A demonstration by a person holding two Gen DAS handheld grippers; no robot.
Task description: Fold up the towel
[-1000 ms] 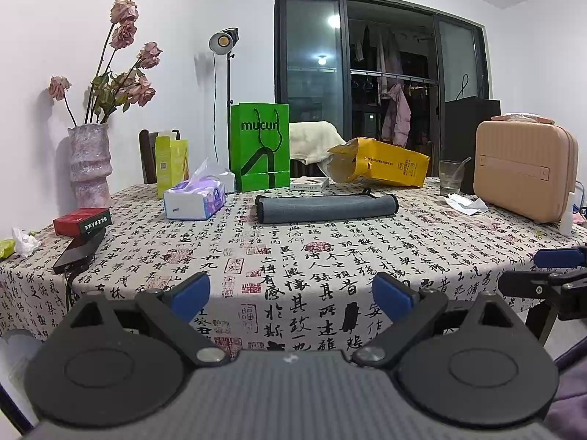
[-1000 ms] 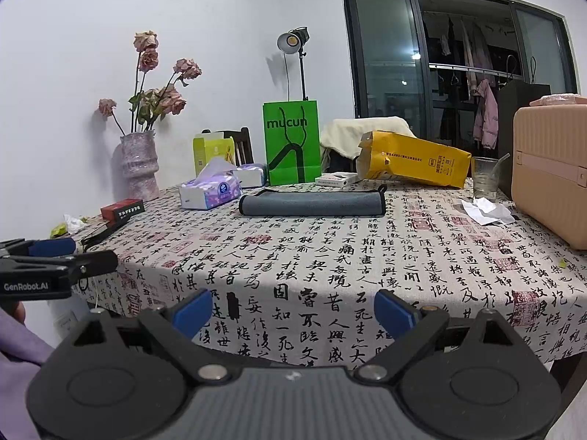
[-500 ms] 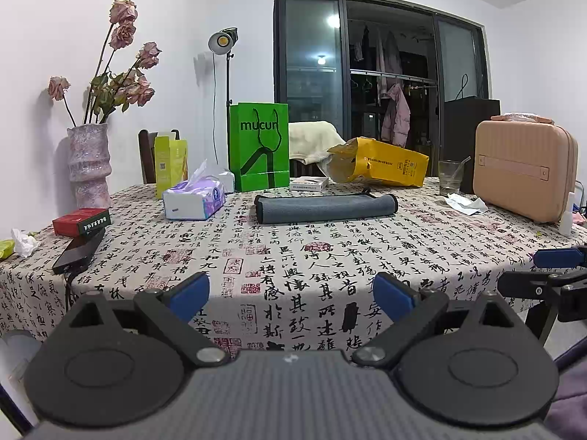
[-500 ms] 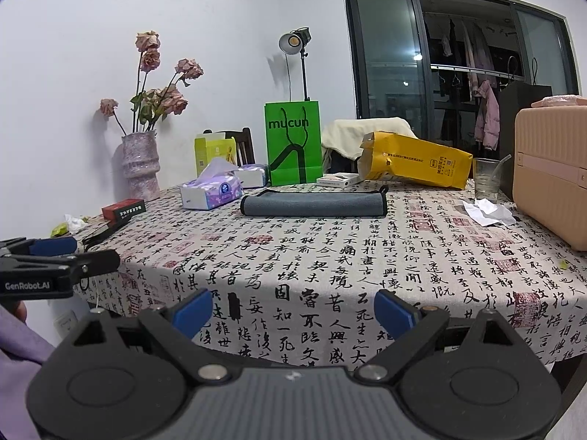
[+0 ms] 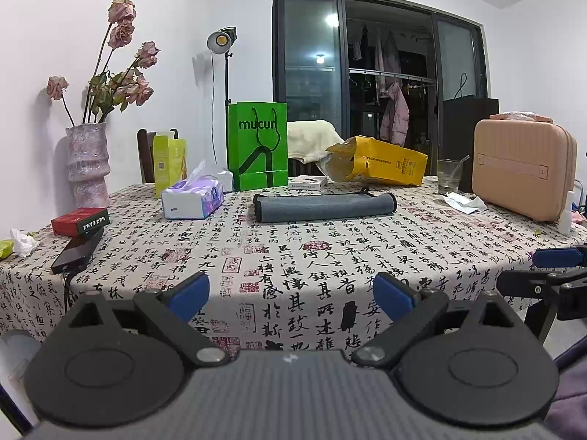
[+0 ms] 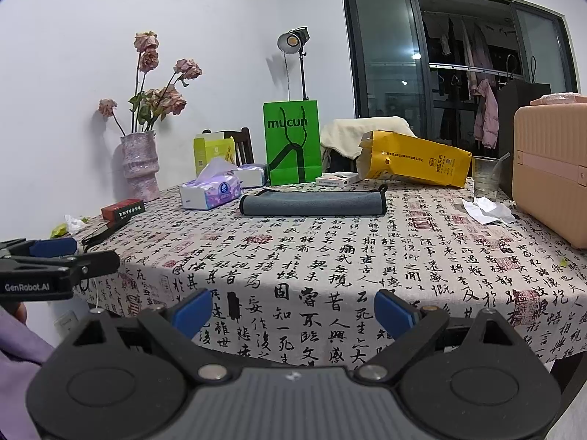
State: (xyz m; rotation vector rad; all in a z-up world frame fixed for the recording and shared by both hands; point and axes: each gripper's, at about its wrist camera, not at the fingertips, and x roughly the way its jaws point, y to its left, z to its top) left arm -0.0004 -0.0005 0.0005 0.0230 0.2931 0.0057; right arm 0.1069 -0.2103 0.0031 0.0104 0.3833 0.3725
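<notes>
A grey towel (image 5: pixel 324 207) with dark trim lies folded in a long strip across the far middle of the table; it also shows in the right wrist view (image 6: pixel 312 203). My left gripper (image 5: pixel 291 297) is open and empty, held off the table's near edge, well short of the towel. My right gripper (image 6: pixel 293 310) is open and empty at the near edge too. Each gripper shows at the side of the other's view, the right gripper (image 5: pixel 550 267) and the left gripper (image 6: pixel 55 256).
The table has a calligraphy-print cloth (image 5: pixel 330 256). Behind the towel stand a green paper bag (image 5: pixel 256 146), a yellow bag (image 5: pixel 378 163), a tissue pack (image 5: pixel 192 200), a vase (image 5: pixel 88 165), a pink case (image 5: pixel 522 168), a glass (image 5: pixel 449 179), a red box (image 5: pixel 80 220) and a phone (image 5: pixel 77 251).
</notes>
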